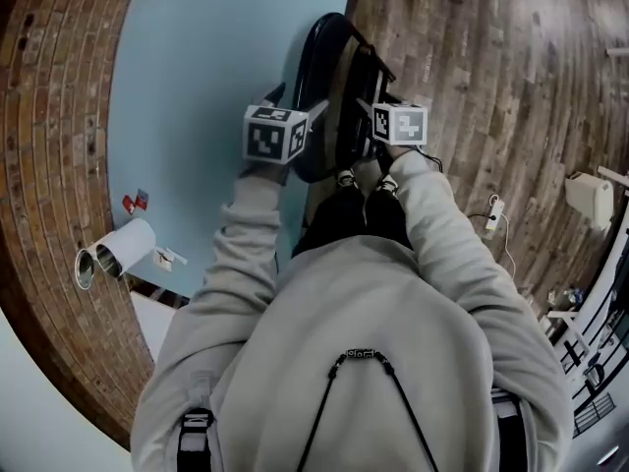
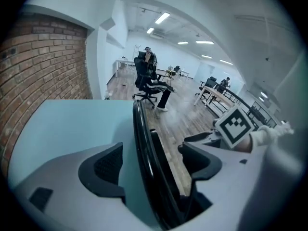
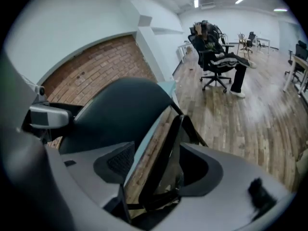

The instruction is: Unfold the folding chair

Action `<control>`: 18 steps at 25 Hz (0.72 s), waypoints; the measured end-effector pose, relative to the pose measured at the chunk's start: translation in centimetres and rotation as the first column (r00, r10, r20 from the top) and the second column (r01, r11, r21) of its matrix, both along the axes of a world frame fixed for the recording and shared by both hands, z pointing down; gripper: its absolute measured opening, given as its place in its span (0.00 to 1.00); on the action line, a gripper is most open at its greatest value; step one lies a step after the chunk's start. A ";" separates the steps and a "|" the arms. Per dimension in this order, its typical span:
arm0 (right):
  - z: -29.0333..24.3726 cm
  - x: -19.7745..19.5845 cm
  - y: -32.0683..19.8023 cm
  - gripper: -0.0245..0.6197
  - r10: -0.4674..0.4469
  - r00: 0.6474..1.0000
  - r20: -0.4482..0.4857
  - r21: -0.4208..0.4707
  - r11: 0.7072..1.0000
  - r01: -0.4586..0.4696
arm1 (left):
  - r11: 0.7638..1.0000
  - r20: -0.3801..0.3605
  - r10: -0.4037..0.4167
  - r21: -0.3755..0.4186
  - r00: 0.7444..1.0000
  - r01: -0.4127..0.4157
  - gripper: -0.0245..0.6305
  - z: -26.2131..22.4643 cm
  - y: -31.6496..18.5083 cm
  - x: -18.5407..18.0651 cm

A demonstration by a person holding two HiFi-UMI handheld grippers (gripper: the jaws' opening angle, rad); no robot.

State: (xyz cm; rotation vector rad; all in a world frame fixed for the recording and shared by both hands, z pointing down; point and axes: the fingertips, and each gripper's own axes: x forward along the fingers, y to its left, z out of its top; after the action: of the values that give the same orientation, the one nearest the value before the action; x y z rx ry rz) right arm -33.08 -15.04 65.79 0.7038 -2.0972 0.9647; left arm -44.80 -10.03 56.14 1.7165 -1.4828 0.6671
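Observation:
The folded black chair point(image 1: 329, 87) stands upright against the edge of a light blue surface point(image 1: 206, 96). I hold both grippers at its top, the left marker cube point(image 1: 273, 133) on its left side and the right cube point(image 1: 398, 123) on its right. My left gripper point(image 2: 151, 165) is open, and the chair's thin black frame tube point(image 2: 144, 143) runs between its pads with a gap on each side. My right gripper point(image 3: 159, 165) is also open, astride a black frame bar point(image 3: 166, 143), with the dark backrest point(image 3: 120, 105) rising beyond it.
A brick wall point(image 1: 59, 116) borders the blue surface. A white cylinder point(image 1: 118, 254) and small red items point(image 1: 135, 202) lie near its near corner. Wood floor point(image 1: 472, 87) stretches right, with a white power strip point(image 1: 494, 211). A person sits in an office chair point(image 3: 216, 57) far off.

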 end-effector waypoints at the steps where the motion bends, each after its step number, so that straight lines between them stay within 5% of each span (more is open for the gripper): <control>1: 1.9 -0.3 0.5 0.47 0.000 1.000 -0.019 -0.026 1.000 0.000 | 1.000 0.002 0.008 -0.024 1.000 -0.008 0.61 1.1 0.2 -0.2; 6: 10.1 -2.5 2.1 0.48 -0.029 0.996 -0.081 -0.145 0.989 0.017 | 0.991 -0.070 -0.009 -0.135 0.997 0.000 0.61 5.6 1.3 -0.5; 12: 15.9 -4.8 1.8 0.48 -0.025 0.986 -0.166 -0.204 0.979 -0.010 | 0.983 -0.188 -0.001 -0.178 0.982 -0.033 0.59 6.2 0.8 1.1; 14: 18.1 -6.3 2.1 0.48 -0.049 0.989 -0.138 -0.224 0.974 0.017 | 0.982 -0.225 0.016 -0.180 0.974 -0.057 0.47 5.8 -0.2 2.4; 15: 18.9 -6.9 2.4 0.47 -0.068 0.990 -0.123 -0.225 0.974 0.039 | 0.980 -0.204 0.021 -0.191 0.979 -0.061 0.41 5.9 -0.4 2.4; 16: 19.3 -7.0 2.5 0.36 -0.081 0.989 -0.123 -0.218 0.975 0.052 | 0.977 -0.178 0.019 -0.204 0.984 -0.055 0.24 6.1 -0.4 2.1; 18: 19.3 -6.2 2.4 0.34 -0.071 0.983 -0.168 -0.192 0.981 0.038 | 0.974 -0.153 -0.001 -0.223 0.988 -0.034 0.16 6.4 -0.1 1.3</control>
State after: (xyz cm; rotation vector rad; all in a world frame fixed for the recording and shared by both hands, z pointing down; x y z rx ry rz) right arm -39.24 -12.63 85.10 0.6068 -1.8364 1.0176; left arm -43.49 -10.09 62.51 1.5700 -1.2386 0.6698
